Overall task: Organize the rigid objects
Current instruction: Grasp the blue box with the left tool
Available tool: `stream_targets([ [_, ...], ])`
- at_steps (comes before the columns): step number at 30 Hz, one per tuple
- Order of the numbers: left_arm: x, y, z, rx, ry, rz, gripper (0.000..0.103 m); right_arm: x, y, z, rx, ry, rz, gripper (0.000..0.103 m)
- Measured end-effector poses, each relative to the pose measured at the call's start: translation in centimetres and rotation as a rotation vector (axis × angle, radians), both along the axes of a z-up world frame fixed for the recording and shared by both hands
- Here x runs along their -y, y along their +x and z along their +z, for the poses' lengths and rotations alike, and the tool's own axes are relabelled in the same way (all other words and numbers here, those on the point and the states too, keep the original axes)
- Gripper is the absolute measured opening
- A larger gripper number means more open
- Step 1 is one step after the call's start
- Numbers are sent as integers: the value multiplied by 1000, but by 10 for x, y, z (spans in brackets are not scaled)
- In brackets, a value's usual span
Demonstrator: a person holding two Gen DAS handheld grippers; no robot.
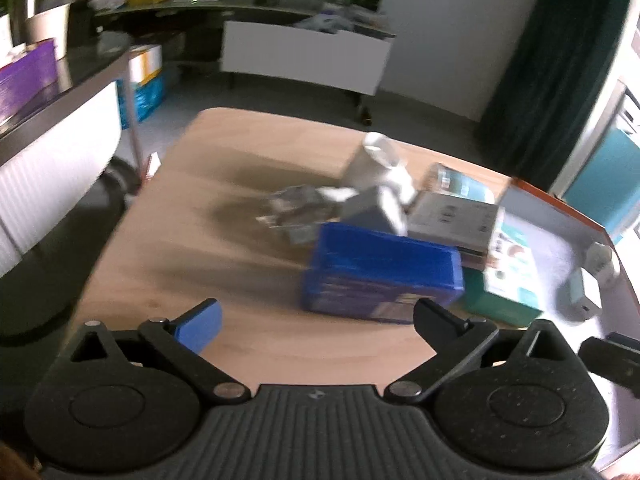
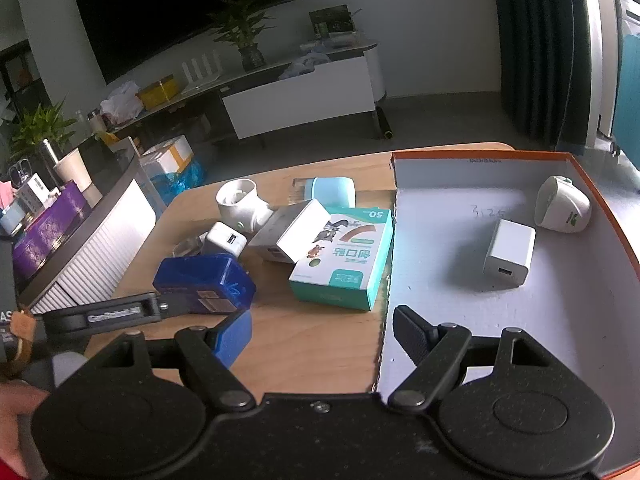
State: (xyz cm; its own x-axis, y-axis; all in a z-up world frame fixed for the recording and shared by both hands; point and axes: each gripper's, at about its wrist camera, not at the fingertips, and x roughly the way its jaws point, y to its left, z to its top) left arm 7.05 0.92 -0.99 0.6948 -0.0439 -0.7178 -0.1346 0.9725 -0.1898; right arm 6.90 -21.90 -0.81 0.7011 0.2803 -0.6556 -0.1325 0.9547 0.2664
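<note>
While both grippers hang over the wooden table (image 2: 320, 344), neither holds anything. Left gripper (image 1: 318, 320): jaws spread wide, empty, bare tabletop between them; left view is motion-blurred. Right gripper (image 2: 320, 332): jaws also wide apart, empty, straddling the near edge of the orange-rimmed tray (image 2: 480, 156), black finger over the tray floor, blue-padded finger over the table.

Clutter sits mid-table. Blue box (image 2: 206, 282) at 10 o'clock of the right gripper, lying flat; the left gripper's finger tip reaches in from 9 o'clock and ends at the box's near side, contact unclear. Teal-and-white carton (image 2: 344, 256) at 12 o'clock, flat, its right side right against the tray wall. White box (image 2: 296, 230) leans on the carton's far left corner. White USB charger (image 2: 224, 240) just left of that, behind the blue box. White pipe-shaped adapter (image 2: 240, 200) at 11 o'clock, farther back. Pale blue round item (image 2: 334, 192) behind the carton, partly hidden.

Inside the tray: white charger block (image 2: 508, 256) near the middle, white round plug (image 2: 562, 210) at 1 o'clock by the far right wall, the two apart.
</note>
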Motion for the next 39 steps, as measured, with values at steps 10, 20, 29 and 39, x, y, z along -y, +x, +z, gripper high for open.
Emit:
stream_targets([
  [10,31,24,-14,30,66,2,103,9,4,-7,-14,15,-21,92],
  [20,34,19,-19,103,58,-44,89,9,8,-13,-28,15,-24,92],
  [29,39,15,-19,111,18,-84,34,2,11,-18,-41,3,-6,92],
  [39,39,36,-25,97,48,-73,44,-6,12,-20,-46,-10,9,92],
])
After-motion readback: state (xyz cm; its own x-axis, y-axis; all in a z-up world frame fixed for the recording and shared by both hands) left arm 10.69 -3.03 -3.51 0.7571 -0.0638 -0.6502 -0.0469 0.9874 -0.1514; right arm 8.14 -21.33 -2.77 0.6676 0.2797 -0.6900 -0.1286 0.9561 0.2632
